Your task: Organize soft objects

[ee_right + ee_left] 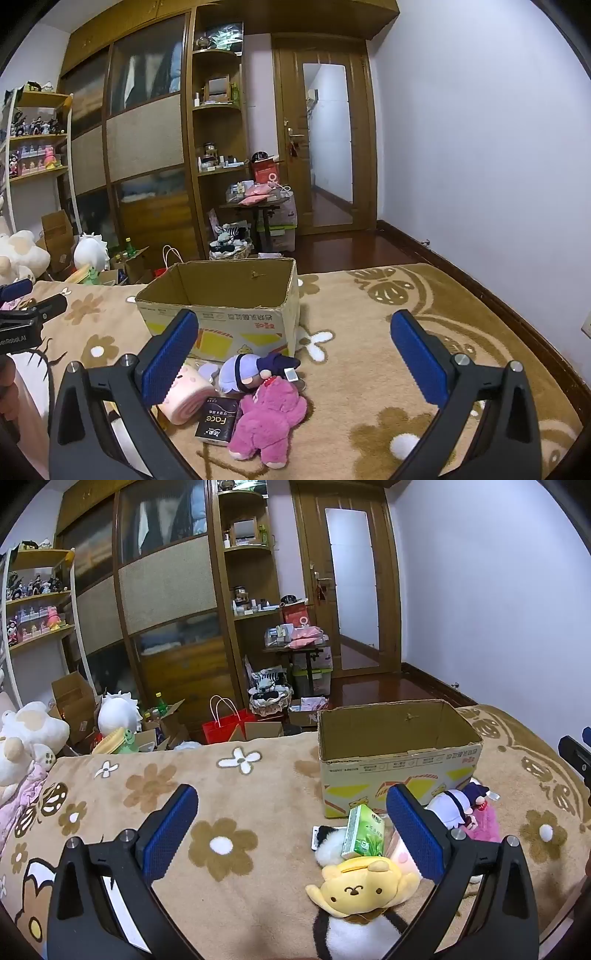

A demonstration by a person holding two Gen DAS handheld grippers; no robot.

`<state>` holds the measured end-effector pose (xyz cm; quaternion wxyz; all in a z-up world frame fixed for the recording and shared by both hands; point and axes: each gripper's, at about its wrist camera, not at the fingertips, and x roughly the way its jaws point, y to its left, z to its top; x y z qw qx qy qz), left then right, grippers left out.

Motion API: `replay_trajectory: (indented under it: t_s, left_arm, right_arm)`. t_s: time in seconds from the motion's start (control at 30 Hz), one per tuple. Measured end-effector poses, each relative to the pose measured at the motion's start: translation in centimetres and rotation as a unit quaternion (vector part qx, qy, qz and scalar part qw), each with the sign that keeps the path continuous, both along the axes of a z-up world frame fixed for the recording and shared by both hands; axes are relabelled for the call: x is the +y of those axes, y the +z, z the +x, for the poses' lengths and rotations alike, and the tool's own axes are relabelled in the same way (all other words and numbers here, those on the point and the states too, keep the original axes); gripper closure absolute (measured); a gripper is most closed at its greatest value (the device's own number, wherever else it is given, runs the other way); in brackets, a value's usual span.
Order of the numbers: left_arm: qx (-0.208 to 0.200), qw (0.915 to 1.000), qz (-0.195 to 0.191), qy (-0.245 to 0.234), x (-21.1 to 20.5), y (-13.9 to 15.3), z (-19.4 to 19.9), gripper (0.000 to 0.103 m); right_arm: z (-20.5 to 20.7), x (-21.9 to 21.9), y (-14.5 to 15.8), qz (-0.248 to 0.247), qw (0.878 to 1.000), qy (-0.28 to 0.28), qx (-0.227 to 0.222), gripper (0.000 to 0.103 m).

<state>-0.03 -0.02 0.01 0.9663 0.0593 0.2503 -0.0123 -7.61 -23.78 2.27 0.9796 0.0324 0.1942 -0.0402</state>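
Your left gripper [291, 827] and right gripper [295, 354] are wide open, holding nothing; the black pack [217, 421] says "Face".

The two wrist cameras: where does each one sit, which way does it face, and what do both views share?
Left wrist: on the left gripper, open, angled down over the blanket at the yellow plush; the right gripper's tip shows at the right edge.
Right wrist: on the right gripper, open, looking at the pink plush; the left gripper shows at the left edge.
Shared: the cardboard box, wardrobe and door.
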Motion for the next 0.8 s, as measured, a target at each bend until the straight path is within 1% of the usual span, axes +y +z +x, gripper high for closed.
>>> replay_trajectory:
  t_s: [0.3,0.8]
  left_arm:
    - [0.000,1.0000,-0.004,-0.004,0.24,0.13,-0.28,0.002]
    - [0.002,1.0000,0.000,-0.005,-0.05,-0.14,-0.10,0.002]
  right_arm:
    - [0.03,-0.01,0.01,0.002,1.000,-0.001,0.004,0.000]
    - [0.02,0.12,-0.01,0.004,1.000,0.001,0.005,0.000]
